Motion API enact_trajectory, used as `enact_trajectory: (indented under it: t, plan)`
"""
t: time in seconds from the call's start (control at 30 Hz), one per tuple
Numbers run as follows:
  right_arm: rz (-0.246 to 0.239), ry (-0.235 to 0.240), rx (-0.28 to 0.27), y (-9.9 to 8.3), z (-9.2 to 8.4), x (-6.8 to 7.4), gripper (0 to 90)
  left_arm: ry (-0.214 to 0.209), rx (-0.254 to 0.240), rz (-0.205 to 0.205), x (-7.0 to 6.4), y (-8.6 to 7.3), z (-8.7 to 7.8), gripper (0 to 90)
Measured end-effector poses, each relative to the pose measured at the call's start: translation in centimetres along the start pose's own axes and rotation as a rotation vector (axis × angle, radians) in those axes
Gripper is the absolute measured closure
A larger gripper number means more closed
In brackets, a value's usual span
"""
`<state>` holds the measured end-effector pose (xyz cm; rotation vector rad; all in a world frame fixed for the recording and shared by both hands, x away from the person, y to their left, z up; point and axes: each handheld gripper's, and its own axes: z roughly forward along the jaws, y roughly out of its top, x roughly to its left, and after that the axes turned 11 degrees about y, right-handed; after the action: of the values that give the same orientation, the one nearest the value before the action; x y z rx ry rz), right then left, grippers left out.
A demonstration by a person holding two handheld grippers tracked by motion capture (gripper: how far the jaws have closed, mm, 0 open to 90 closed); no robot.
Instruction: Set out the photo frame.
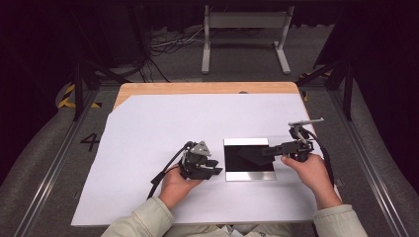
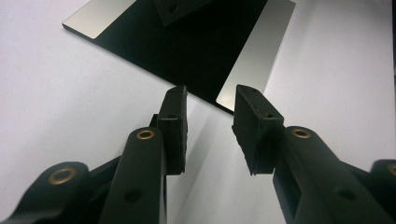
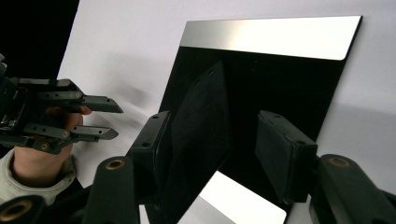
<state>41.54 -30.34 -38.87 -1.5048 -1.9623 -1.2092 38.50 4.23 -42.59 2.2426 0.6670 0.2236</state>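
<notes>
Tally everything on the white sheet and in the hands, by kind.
Shiny plate with a black middle: 1
Flat black piece lying on that plate: 1
Hand-held grippers: 2, the left gripper and the right gripper
White sheet covering the wooden table: 1
Total: 5

Far corner of the mirror plate (image 2: 187, 51) beyond the top edge; black flap's (image 3: 201, 135) grip unclear.
</notes>
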Motion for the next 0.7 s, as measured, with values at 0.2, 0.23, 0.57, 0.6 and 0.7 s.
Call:
enact_trajectory:
  t: [0.2,0.23,0.57,0.6,0.7]
  plan:
    - [0.002,0.010,0.016,0.0,0.5,-0.1,46.0,-0.002,0.000,-0.002,0.0,0.0,0.0,65.3]
    - [0.003,0.015,0.018,0.0,0.6,-0.1,46.0,-0.003,0.000,-0.003,0.0,0.0,0.0,65.3]
    - [0.001,0.030,0.048,0.0,1.3,-0.1,52.0,0.001,-0.001,-0.002,-0.1,0.0,0.0,65.6]
    - [-0.007,0.035,0.056,0.0,1.3,0.0,55.3,0.005,-0.003,0.001,-0.1,0.0,-0.1,66.0]
    - [-0.018,0.040,0.057,0.0,1.4,0.3,58.5,0.006,-0.006,0.000,-0.1,0.0,-0.1,66.3]
